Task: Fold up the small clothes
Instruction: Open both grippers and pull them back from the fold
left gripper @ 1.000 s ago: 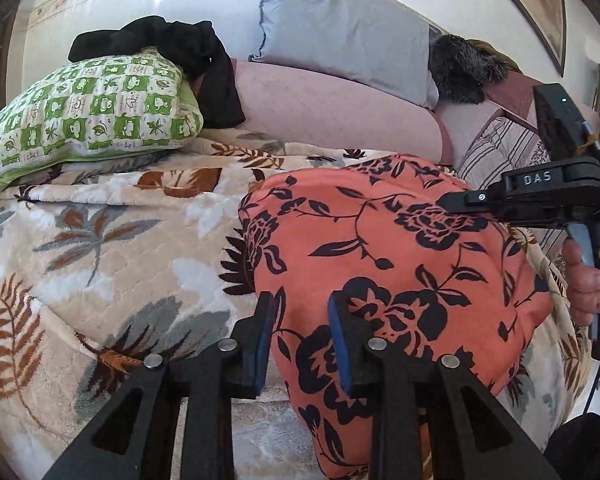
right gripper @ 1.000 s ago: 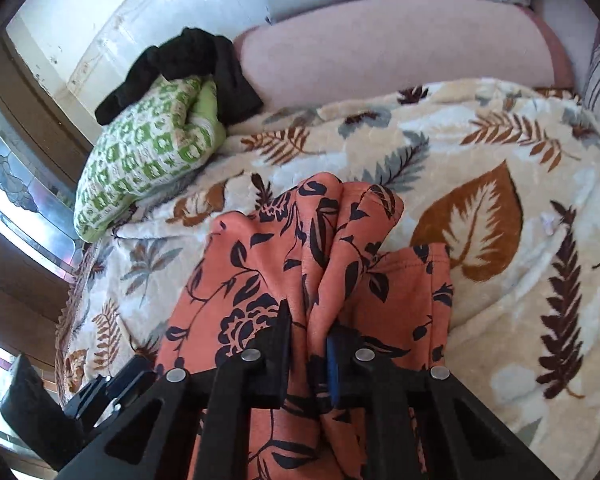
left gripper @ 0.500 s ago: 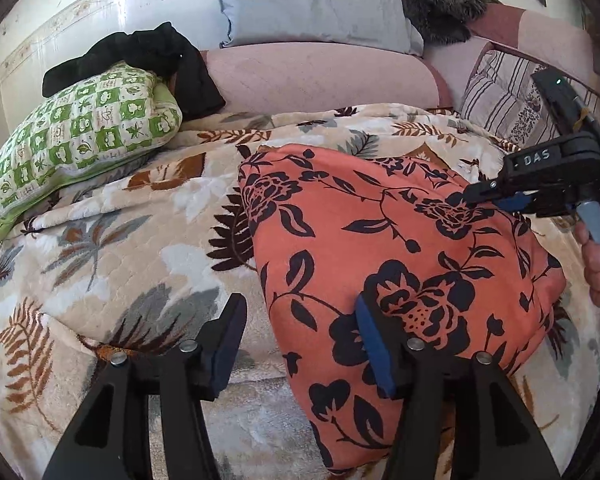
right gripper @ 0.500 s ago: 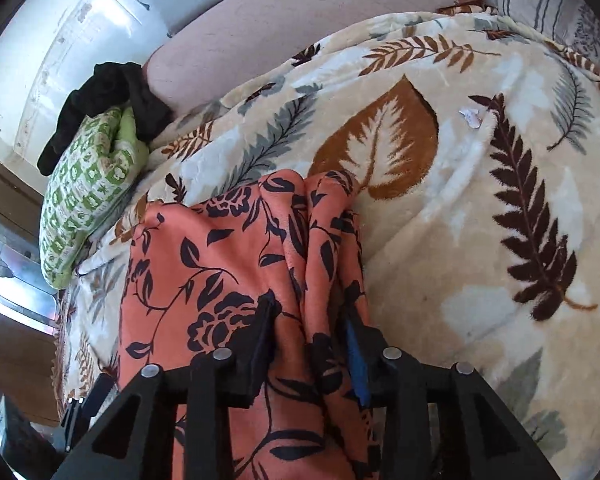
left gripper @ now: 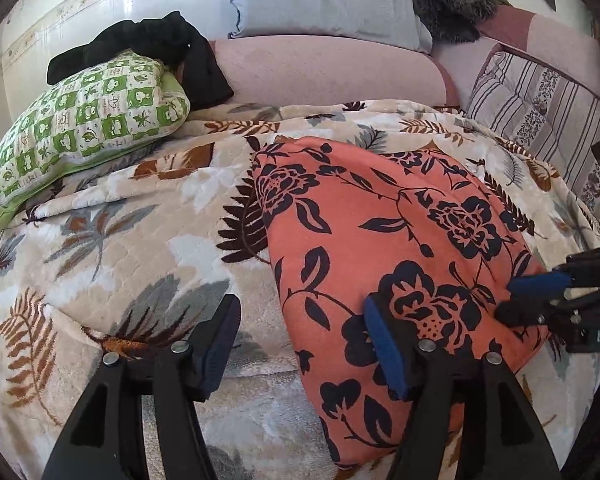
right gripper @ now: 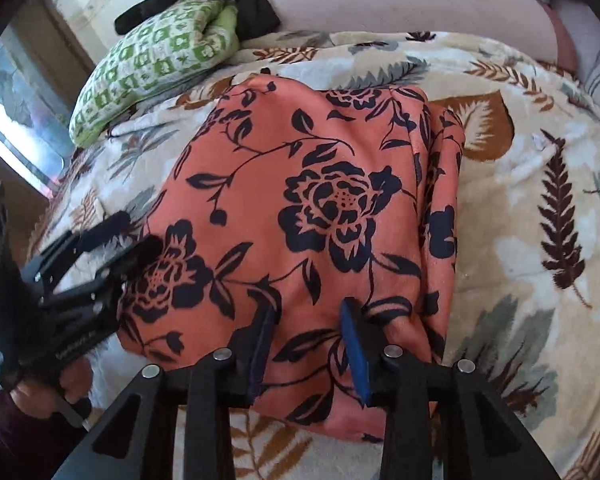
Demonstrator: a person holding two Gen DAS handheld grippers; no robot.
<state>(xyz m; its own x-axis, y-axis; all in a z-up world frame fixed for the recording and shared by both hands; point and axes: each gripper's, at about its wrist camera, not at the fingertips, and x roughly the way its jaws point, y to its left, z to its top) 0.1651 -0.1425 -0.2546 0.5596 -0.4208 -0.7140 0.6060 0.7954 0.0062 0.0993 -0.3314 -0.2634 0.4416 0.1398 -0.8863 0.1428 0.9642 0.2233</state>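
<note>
both grippers now spread, releasing folded floral garment

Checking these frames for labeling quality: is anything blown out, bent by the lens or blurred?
Left wrist view: fisheye bends the wall and sofa back; dark vignette in the corners; orange floral garment sharp. Right wrist view: window at left washed out; garment evenly lit, no blur.

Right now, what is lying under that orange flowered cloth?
The orange flowered cloth lies on a leaf-patterned blanket that shows on all sides of it. Whatever sits directly beneath the cloth, or between its folded layers, is covered and cannot be seen.
</note>
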